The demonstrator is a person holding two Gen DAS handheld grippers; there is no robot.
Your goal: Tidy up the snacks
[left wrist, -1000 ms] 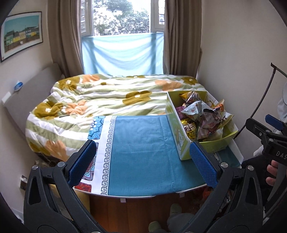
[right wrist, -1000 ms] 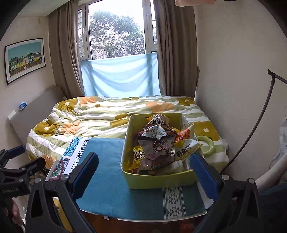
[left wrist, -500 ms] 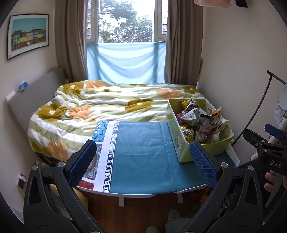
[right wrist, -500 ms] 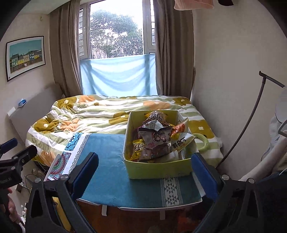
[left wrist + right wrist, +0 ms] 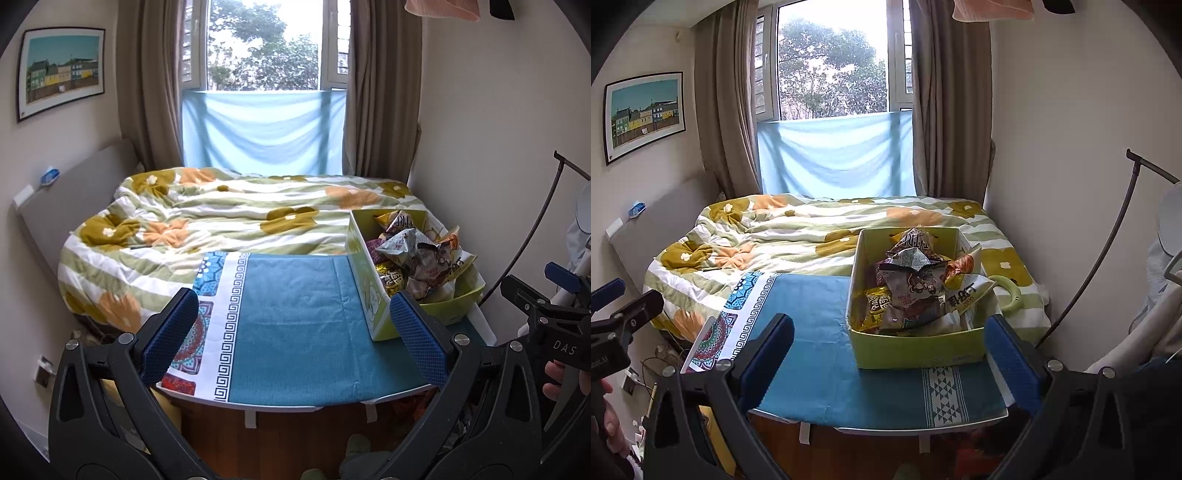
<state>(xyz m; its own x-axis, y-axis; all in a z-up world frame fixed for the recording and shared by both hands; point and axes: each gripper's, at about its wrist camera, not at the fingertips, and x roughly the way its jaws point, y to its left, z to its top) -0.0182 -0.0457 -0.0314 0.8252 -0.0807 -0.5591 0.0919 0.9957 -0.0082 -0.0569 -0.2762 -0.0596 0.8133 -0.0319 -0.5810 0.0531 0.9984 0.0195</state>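
White letters "DAS" stand on the black body of the right claw (image 5: 563, 347), seen from the left wrist. A white snack bag (image 5: 967, 295) in the box (image 5: 916, 350) bears large dark Korean characters, too skewed to read.

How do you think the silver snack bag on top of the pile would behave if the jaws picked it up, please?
The silver bag looks creased and puffed, so it is probably light and would crumple under a pinch. Its glossy foil may slip. Resting loosely atop the pile in the box, lifting it could shift neighbouring packets.
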